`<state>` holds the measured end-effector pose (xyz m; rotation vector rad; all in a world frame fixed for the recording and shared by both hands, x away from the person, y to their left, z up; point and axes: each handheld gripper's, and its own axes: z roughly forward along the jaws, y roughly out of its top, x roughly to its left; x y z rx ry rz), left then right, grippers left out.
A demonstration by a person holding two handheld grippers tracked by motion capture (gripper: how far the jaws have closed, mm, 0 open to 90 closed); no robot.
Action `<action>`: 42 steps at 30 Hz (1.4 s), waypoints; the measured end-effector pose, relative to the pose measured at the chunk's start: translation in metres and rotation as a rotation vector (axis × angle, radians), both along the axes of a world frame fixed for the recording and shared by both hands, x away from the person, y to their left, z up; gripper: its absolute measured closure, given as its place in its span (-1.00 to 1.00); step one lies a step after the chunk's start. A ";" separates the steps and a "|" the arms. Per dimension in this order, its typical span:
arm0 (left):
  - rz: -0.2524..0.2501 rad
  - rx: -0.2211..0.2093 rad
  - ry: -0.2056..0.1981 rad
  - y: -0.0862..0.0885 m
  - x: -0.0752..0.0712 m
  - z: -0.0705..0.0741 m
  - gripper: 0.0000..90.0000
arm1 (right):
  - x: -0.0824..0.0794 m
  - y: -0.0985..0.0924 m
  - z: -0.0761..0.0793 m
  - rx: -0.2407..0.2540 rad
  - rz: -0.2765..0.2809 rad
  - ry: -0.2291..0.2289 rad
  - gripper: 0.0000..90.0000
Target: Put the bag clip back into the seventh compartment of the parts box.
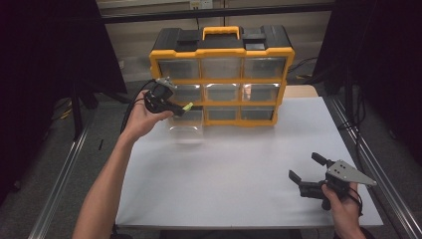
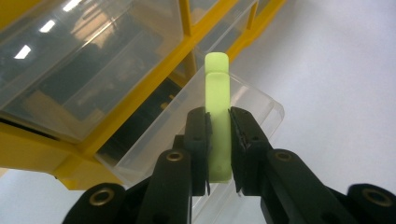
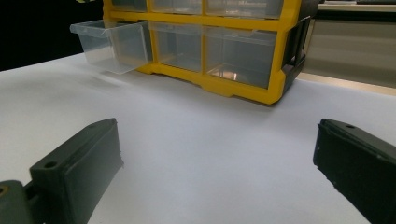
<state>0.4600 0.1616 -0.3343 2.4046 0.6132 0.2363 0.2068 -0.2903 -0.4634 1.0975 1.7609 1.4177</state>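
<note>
Left claw (image 2: 218, 135) pinched your green stick (image 2: 218, 112) above the pulled-out drawer (image 1: 188, 121): pickup done, drop & drawer closing left. Right claw (image 1: 309, 169) sat spread, idle on tabletop (image 1: 239, 169).

a pale green bar (image 2: 218, 121), clamped lengthwise, sits above the pulled-out clear bottom-left drawer (image 2: 252, 100) of the yellow organizer (image 1: 221, 74).

The lower end of the pale green stick (image 2: 218, 116) is hidden between the left gripper (image 2: 218, 140)'s pads; the organizer (image 2: 93, 84) runs off the frame at nine o'clock, its drawers' contents blurred by glare.
</note>
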 end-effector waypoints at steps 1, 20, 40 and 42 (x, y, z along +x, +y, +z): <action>-0.005 0.004 -0.002 0.000 0.001 -0.001 0.73 | 0.000 0.000 0.000 0.001 0.000 0.002 -0.99; -0.025 0.061 0.045 -0.001 0.009 -0.020 0.73 | 0.000 0.000 0.000 0.001 0.002 0.000 -0.99; 0.040 0.061 0.080 -0.003 0.014 -0.038 0.73 | 0.000 -0.001 0.000 0.006 -0.008 0.003 -0.99; 0.010 0.094 0.077 -0.002 0.016 -0.036 0.73 | 0.000 -0.001 0.000 0.004 -0.009 0.001 -0.99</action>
